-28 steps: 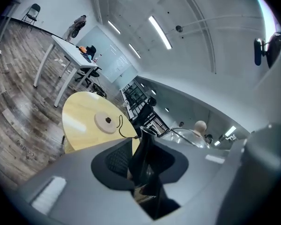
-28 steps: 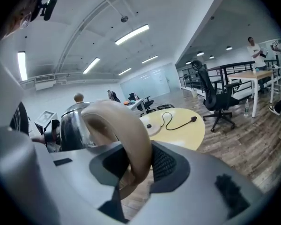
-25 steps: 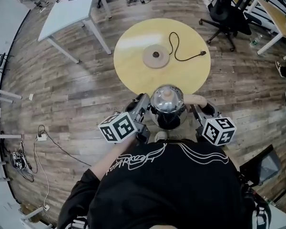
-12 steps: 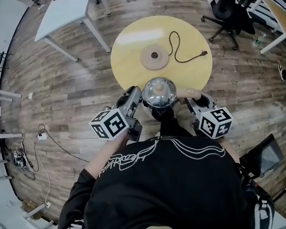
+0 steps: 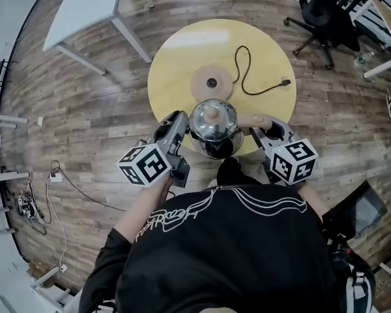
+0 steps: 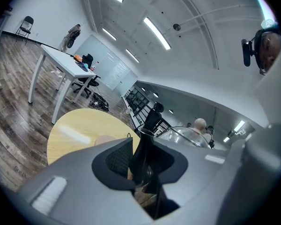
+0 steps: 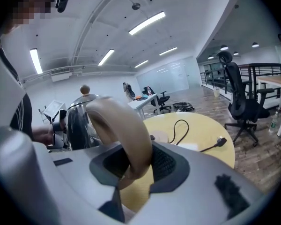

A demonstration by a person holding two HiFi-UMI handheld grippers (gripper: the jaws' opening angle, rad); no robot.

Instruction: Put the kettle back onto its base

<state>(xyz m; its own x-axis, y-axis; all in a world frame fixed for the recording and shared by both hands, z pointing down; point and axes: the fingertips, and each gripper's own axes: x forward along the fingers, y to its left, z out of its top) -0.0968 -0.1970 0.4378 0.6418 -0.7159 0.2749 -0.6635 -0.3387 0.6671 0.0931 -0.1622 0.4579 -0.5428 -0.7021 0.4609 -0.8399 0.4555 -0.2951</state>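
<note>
A shiny steel kettle [image 5: 212,124] with a tan lid knob hangs over the near edge of the round yellow table [image 5: 176,57], held from both sides. My left gripper [image 5: 185,125] is shut on the kettle's black spout [image 6: 141,153], and the steel lid [image 6: 187,134] shows just past it. My right gripper [image 5: 261,126] is shut on the curved tan handle [image 7: 126,130], with the kettle body [image 7: 79,121] to its left. The round tan base [image 5: 212,82] lies at the table's middle, beyond the kettle. Its black cord [image 5: 244,70] loops right to a plug [image 5: 285,82].
A white rectangular table [image 5: 85,8] stands at the far left and a black office chair [image 5: 326,12] at the far right. Cables and a power strip [image 5: 55,168] lie on the wooden floor to the left. The person's black shirt fills the bottom of the head view.
Both grippers have carried the kettle forward, from in front of the table to over its near edge, closer to the base. Neither grip has changed.
</note>
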